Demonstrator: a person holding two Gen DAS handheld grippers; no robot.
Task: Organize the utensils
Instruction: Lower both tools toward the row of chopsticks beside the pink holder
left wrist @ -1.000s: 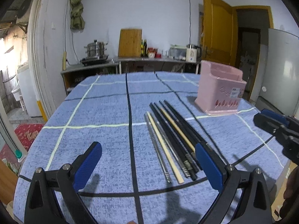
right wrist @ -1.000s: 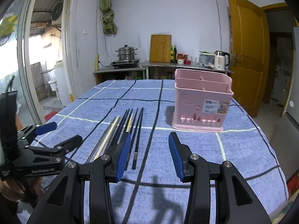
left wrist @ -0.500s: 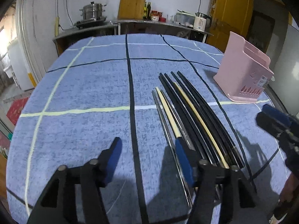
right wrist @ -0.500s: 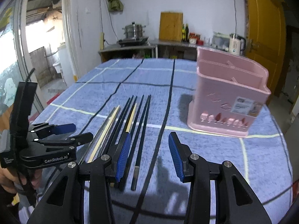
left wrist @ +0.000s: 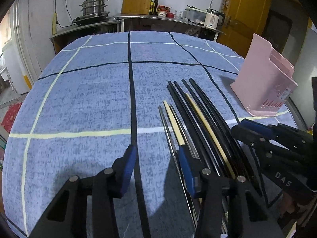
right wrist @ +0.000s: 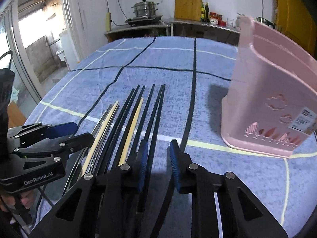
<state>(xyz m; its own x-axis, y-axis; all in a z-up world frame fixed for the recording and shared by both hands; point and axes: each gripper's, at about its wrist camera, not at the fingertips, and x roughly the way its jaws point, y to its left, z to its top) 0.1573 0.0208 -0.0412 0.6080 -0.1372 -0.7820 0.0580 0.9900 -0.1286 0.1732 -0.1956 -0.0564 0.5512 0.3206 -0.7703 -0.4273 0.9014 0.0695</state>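
Observation:
Several chopsticks, black, pale wooden and steel, lie side by side on the blue checked tablecloth. A pink utensil holder stands to their right. My left gripper hovers low at the near left of the row. Its jaws are closing; the leftmost steel chopstick lies just inside the right finger, unpressed. My right gripper is over the row's right edge. Its jaws are closing over bare cloth, and the outer black chopsticks pass under its left finger.
A counter behind the table carries a steel pot, a cutting board, bottles and a kettle. A yellow door stands at the back right. The table's near edge is close under both grippers. Blue cloth stretches left of the chopsticks.
Both grippers have moved forward and down toward the near ends of the chopsticks. Their jaws have narrowed from wide open. The chopsticks and the holder have not moved.

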